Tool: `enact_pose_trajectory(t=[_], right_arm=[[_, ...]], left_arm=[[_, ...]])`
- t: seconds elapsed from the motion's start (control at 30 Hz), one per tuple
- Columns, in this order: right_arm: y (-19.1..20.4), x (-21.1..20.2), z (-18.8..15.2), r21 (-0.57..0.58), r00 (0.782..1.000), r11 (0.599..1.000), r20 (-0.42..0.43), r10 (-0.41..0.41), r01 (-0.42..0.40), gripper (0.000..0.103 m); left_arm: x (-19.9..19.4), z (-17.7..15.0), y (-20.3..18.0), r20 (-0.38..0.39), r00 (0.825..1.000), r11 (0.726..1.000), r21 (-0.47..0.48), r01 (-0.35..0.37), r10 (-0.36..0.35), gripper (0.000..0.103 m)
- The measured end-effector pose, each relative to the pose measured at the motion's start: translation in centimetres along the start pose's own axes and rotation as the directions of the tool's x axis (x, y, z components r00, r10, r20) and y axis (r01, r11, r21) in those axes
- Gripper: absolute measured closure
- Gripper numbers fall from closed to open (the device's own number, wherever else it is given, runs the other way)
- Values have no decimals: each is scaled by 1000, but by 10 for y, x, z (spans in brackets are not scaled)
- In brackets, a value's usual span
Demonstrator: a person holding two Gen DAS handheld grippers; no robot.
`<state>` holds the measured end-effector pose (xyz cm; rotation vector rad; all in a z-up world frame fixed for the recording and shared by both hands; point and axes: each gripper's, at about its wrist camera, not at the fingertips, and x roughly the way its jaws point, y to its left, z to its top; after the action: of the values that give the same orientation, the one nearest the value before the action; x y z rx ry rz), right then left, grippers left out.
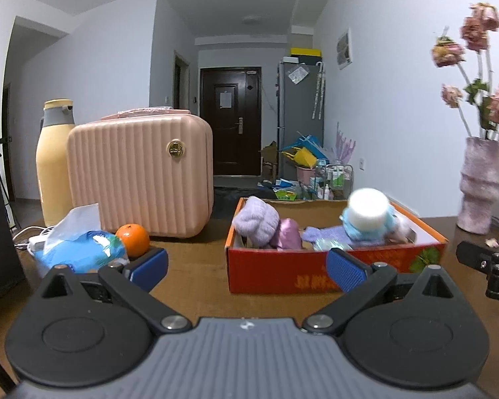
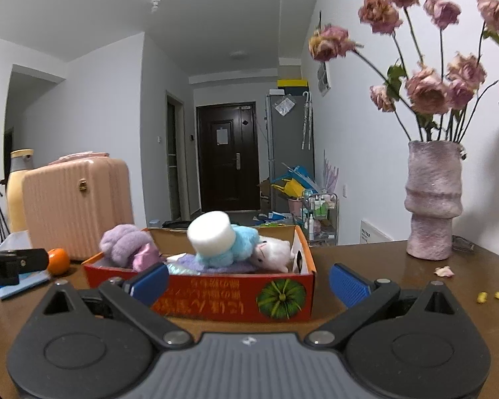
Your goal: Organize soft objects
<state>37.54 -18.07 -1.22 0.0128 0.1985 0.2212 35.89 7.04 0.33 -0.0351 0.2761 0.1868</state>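
A red cardboard box (image 1: 266,266) (image 2: 216,294) sits on the brown table, filled with soft things. Inside lie a lilac fluffy ball (image 1: 256,221) (image 2: 124,242), a light blue plush (image 1: 366,231) (image 2: 236,242), a white foam cylinder (image 1: 367,207) (image 2: 211,232) on top of it, and a white plush (image 2: 272,254). My left gripper (image 1: 248,267) stands open in front of the box, left of its middle. My right gripper (image 2: 249,281) is open too, just before the box's front wall. Neither holds anything.
A pink ribbed case (image 1: 139,174) (image 2: 76,202) and a yellow jug (image 1: 55,159) stand at the back left. An orange (image 1: 133,239) (image 2: 58,261) and a blue tissue pack (image 1: 83,252) lie left. A pink vase of flowers (image 1: 480,186) (image 2: 432,199) stands right, with crumbs (image 2: 489,296) nearby.
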Motion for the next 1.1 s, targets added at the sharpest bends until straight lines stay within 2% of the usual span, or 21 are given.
enact_pose_trajectory(t=[0.23,0.63,0.73,0.87,1.1], right_arm=[[5,-66,-13,-26,1000,1000,-4,14,-14,0],[-1,-180,-36,-1,1000,1000,-1,2,-2,0],[-3,-204,-44,3,1000,1000,-21,2,-2,0],[-2,-230,-51,1,999,1000,-50,9,-9,0],[6,-260,-53,-29,999,1000,-39,8,-10,0]], left_arm=[[-67,-18,-3,13,998,998,26,55,-55,0],[-183,-59,-6,57,989,990,64,130,-133,0],[-202,-73,-6,31,988,986,72,149,-152,0],[-222,-86,-2,-2,986,986,31,166,-166,0],[-247,-94,-1,14,986,985,34,166,-167,0]])
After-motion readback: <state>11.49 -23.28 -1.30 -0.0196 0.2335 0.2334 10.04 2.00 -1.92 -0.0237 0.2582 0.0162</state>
